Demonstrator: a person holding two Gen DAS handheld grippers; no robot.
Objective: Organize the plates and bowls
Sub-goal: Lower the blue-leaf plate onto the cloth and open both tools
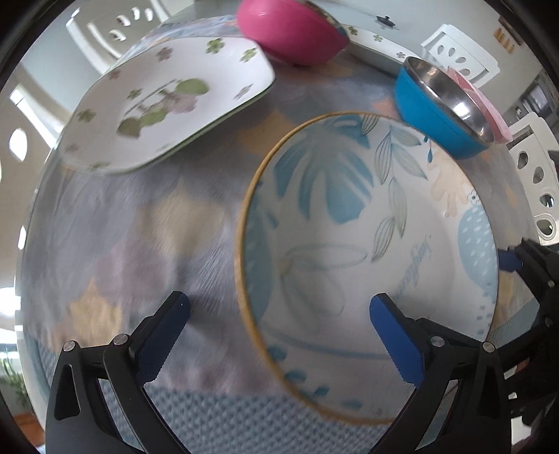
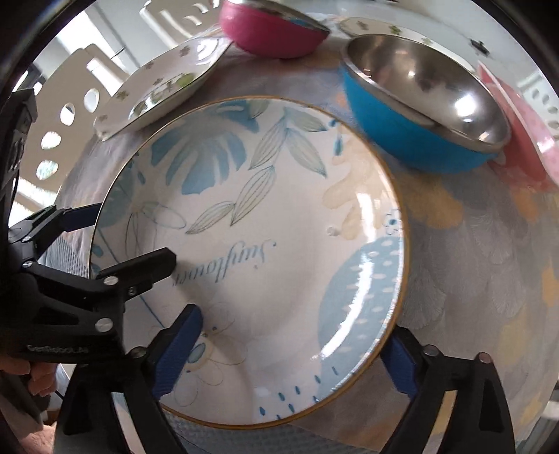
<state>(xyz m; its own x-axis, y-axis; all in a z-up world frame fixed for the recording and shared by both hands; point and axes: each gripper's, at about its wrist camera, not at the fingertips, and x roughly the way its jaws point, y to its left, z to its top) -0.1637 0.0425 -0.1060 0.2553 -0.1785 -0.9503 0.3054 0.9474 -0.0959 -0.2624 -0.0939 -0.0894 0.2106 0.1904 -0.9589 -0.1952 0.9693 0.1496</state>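
Two open grippers at a round leaf-patterned plate

Both hand-held grippers were spread wide around the round white ceramic plate with blue leaf print and gold rim (image 2: 251, 258), which lay flat on the pastel floral tablecloth (image 2: 471, 244). The left gripper (image 1: 279, 335), black with blue ribbed pads, stood with its jaws apart: its right finger (image 1: 394, 335) hung over the plate's inner surface and its left finger (image 1: 164, 335) over the cloth, so the plate's near-left rim sat between them. Whether either pad touched the plate could not be told. The right gripper (image 2: 293, 356) straddled the plate's near edge, jaws likewise apart, one finger (image 2: 178, 352) above the plate and the other just outside the rim.

Behind the plate, a square white plate with green clover print (image 1: 167, 104) lay well apart on the left. A pink round bowl (image 1: 290, 31) sat further back, tilted in view. A blue bowl with a shiny steel lining (image 2: 419, 101) rested just beside the round plate's far-right rim, with a pink plate-like item (image 2: 524, 139) beyond it, blurred. White perforated chair backs (image 1: 538, 181) stood around the table
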